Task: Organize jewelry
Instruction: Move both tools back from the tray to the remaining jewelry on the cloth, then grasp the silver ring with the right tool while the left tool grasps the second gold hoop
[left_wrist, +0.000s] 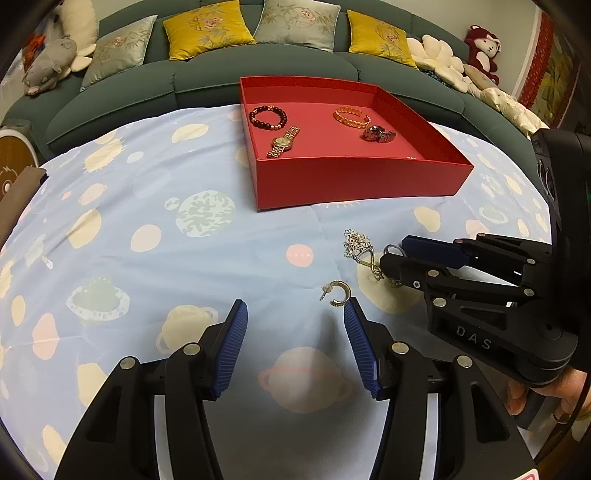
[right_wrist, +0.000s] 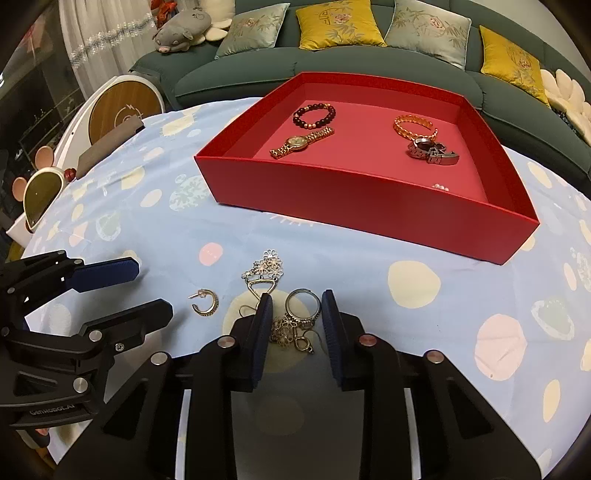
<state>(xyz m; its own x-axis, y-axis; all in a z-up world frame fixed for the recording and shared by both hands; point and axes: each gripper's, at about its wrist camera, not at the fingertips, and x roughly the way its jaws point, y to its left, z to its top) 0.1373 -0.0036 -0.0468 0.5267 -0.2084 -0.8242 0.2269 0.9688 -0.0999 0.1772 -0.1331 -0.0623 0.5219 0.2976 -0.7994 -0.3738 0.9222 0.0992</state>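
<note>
A red box (left_wrist: 362, 177) (right_wrist: 332, 184) stands at the back of the table and holds a bead bracelet (left_wrist: 267, 116), a gold watch (left_wrist: 283, 142), an orange bangle (left_wrist: 351, 116) and a dark watch (left_wrist: 376, 132). On the cloth in front lie a gold hoop earring (left_wrist: 336, 293) (right_wrist: 205, 302), a silver flower earring (left_wrist: 356, 243) (right_wrist: 267, 266), a ring (right_wrist: 303, 304) and a small flower-chain piece (right_wrist: 291, 332). My left gripper (left_wrist: 295, 306) (right_wrist: 153, 288) is open, with the hoop just beyond its right fingertip. My right gripper (right_wrist: 297, 297) (left_wrist: 393, 254) is low over the cloth. The ring and chain lie between its pads, with small gaps on either side.
A green sofa (left_wrist: 207, 77) with yellow and grey cushions and plush toys curves behind the table. A grey block (right_wrist: 107, 147) and a round mirror-like piece (right_wrist: 40, 192) sit at the table's left edge. A hand (left_wrist: 546, 395) holds the right gripper's handle.
</note>
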